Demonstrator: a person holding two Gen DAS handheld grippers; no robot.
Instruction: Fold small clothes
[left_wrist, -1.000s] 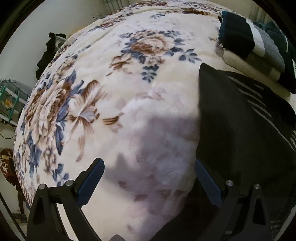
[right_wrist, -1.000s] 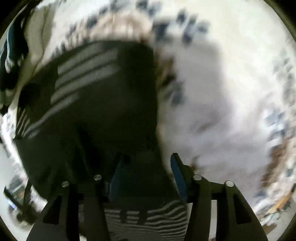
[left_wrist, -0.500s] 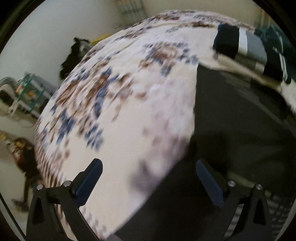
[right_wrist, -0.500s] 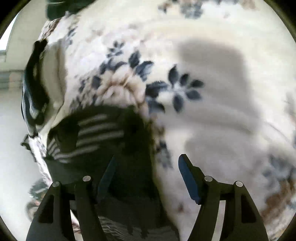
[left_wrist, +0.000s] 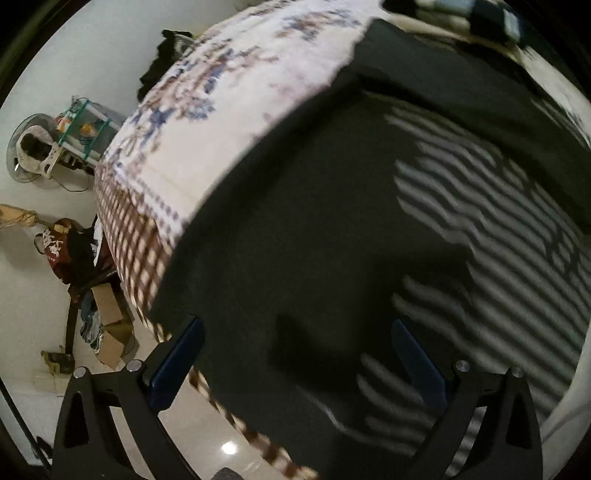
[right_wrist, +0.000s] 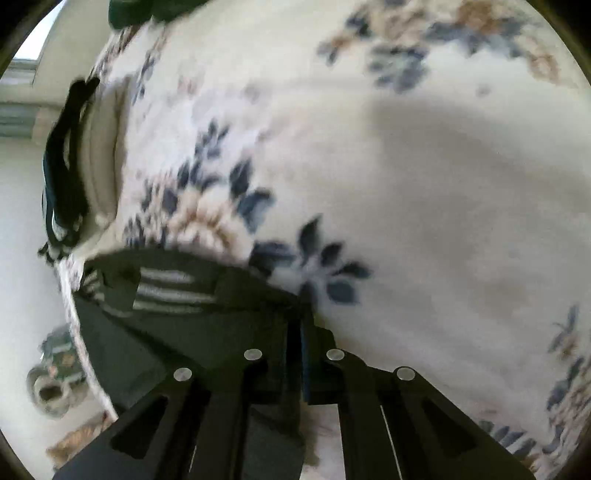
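A black garment with white stripes lies on the floral blanket at the bed's near edge. My left gripper is open, its blue pads on either side of the dark cloth just above it. In the right wrist view the same garment lies at the lower left of the blanket. My right gripper is shut on the garment's right edge; the cloth runs between the jaws.
A stack of folded clothes sits at the far end of the bed; it also shows in the right wrist view. Beside the bed are a fan, a shelf, a red bag and cardboard.
My right gripper has closed from open onto the garment's edge. My left gripper has moved right and toward the bed's edge, and is over the garment, still open.
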